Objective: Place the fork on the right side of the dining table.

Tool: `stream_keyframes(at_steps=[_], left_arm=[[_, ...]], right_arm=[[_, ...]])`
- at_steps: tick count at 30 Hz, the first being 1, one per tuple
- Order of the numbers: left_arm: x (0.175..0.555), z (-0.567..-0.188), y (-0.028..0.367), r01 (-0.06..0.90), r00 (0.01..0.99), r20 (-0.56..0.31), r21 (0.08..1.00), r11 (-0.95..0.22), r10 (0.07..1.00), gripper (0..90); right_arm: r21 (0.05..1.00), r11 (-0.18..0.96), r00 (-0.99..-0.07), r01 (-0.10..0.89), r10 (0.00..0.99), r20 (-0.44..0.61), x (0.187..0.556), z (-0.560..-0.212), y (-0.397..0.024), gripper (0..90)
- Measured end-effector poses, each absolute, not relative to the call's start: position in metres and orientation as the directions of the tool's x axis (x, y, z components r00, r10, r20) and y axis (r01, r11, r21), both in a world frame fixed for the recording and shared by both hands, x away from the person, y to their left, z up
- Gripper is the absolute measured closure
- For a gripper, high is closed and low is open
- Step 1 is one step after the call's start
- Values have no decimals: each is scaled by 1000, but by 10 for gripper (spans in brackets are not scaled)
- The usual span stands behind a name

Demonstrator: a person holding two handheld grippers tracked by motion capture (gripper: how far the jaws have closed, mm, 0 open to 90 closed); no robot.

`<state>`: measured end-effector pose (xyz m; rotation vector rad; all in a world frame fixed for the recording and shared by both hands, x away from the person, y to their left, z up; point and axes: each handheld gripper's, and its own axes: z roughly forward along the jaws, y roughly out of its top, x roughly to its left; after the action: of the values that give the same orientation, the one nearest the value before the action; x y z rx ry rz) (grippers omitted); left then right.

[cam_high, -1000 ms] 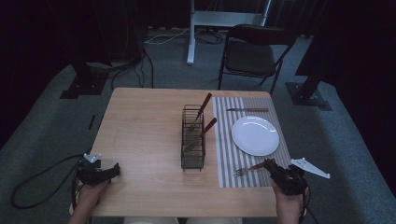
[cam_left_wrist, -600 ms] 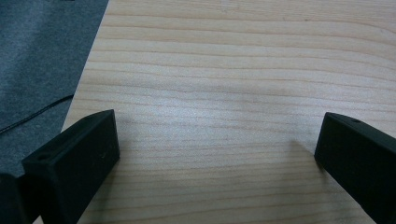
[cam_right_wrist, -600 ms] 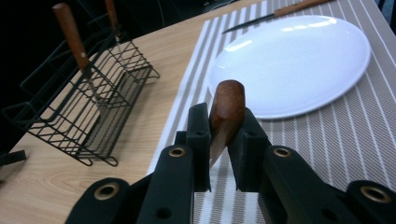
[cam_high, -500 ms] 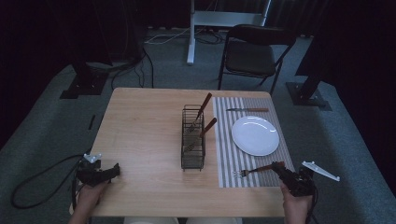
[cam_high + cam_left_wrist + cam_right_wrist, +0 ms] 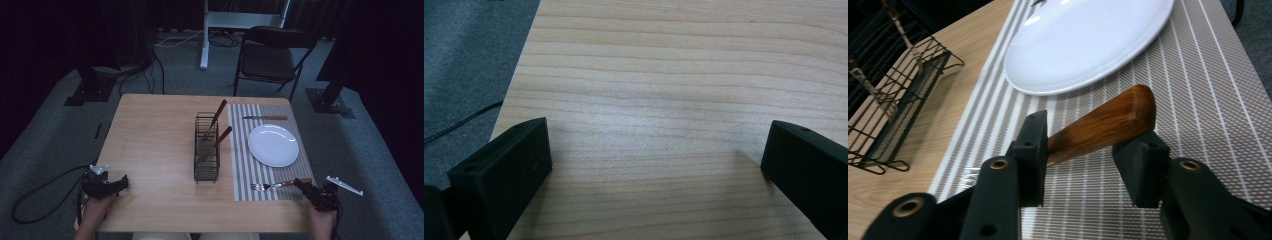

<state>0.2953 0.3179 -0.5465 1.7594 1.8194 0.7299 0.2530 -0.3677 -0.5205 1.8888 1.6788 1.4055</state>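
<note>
Right gripper (image 5: 1088, 145) jaws have just been opening, fork (image 5: 280, 185) handle loose between them near the placemat's (image 5: 250, 170) front edge. Left gripper (image 5: 654, 165) spread wide, holding nothing. Risk: withdrawing could drag the handle and skew the fork.

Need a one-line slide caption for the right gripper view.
Right gripper, jaws just opening, straddles the fork's wooden handle on the striped placemat beside the white plate.

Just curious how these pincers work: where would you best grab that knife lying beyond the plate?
Probably the knife by its brown handle, the right-hand end: it is thicker than the blade. It lies flat across the striped mat, so come straight down, jaws either side; the plate sits close on the near side.
</note>
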Motion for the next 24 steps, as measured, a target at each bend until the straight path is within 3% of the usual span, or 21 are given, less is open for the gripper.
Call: stream_keyframes(at_steps=[14,24], left_arm=[[295,-546,318,730,-38,11,683,20,999,2],[295,-546,318,730,-38,11,683,20,999,2]], right_arm=[[687,-254,-64,681,914,401,262,-544,-370,477],[715,-204,-63,669,943,327,252,-546,-360,291]])
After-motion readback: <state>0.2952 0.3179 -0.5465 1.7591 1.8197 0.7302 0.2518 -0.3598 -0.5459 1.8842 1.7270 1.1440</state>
